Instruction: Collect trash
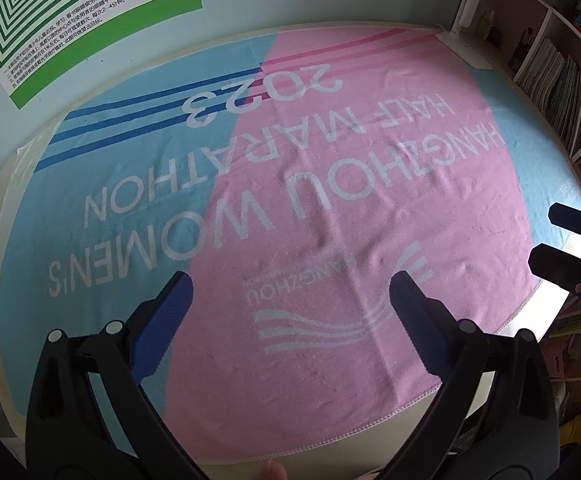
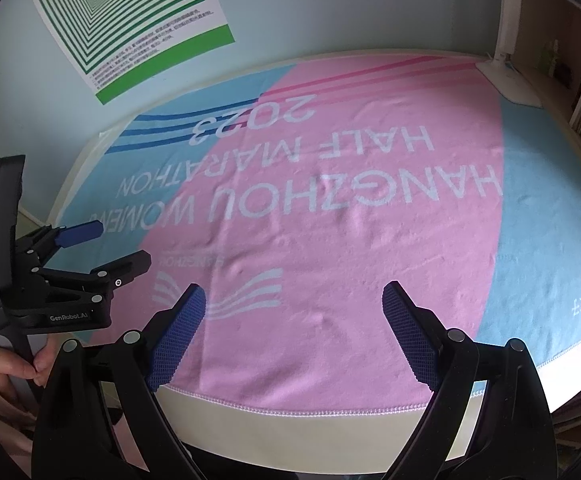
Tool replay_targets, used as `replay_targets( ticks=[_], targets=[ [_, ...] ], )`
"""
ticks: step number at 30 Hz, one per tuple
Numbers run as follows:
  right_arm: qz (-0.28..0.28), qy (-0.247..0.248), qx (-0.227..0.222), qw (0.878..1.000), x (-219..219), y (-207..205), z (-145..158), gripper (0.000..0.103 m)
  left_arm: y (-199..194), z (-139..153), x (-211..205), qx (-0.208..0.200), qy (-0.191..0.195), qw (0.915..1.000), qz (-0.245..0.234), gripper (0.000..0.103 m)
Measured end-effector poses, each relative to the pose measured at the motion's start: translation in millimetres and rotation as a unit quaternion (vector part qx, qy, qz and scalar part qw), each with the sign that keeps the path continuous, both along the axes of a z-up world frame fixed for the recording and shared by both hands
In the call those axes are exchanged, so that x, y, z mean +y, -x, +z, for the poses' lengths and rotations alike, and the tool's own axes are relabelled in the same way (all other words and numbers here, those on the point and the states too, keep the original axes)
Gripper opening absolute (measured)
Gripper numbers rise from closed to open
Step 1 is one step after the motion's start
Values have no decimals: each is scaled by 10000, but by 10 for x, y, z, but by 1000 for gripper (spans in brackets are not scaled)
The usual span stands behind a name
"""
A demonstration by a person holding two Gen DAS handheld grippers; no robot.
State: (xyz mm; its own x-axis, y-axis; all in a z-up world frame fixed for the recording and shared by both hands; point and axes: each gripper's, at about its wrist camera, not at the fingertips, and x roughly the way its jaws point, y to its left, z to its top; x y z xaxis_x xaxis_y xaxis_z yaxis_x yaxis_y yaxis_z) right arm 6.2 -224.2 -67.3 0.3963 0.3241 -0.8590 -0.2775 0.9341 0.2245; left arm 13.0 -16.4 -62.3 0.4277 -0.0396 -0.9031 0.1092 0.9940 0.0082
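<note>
- Towel [image 1: 290, 208] fills my whole left wrist view: pink down the middle, light blue on both sides, printed "HANGZHOU WOMEN'S HALF MARATHON 2023" upside down from where I'm holding. It lies flat over a pale table [image 1: 6, 184], a few wrinkles near the centre.
- My left gripper [image 1: 290, 300] hangs above the towel's near part, blue pads spread wide, nothing between them.
- At 3 o'clock in that view my right gripper [image 1: 562, 240] pokes in, fingers apart too.
- Green-and-white striped poster [image 1: 70, 20] on the wall at 11 o'clock, white lamp base [image 1: 470, 50] on the towel's far corner at 1 o'clock, shelves of books [image 1: 550, 76] past that.
- Right wrist view: same towel, my right gripper wide open over its near hem, holding nothing.
- At 9 o'clock there's my left gripper, open, with my left hand [image 2: 6, 368] on the handle.
- Trash? Can't see any on the towel in either view.
</note>
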Motion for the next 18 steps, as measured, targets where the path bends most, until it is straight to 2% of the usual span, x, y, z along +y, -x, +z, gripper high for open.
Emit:
replay_targets(
  ticks=[18],
  targets=[
    [-82, 43, 4, 10000, -31, 20, 7, 89, 0, -19, -31, 14, -5, 10000, -85, 96]
  ],
)
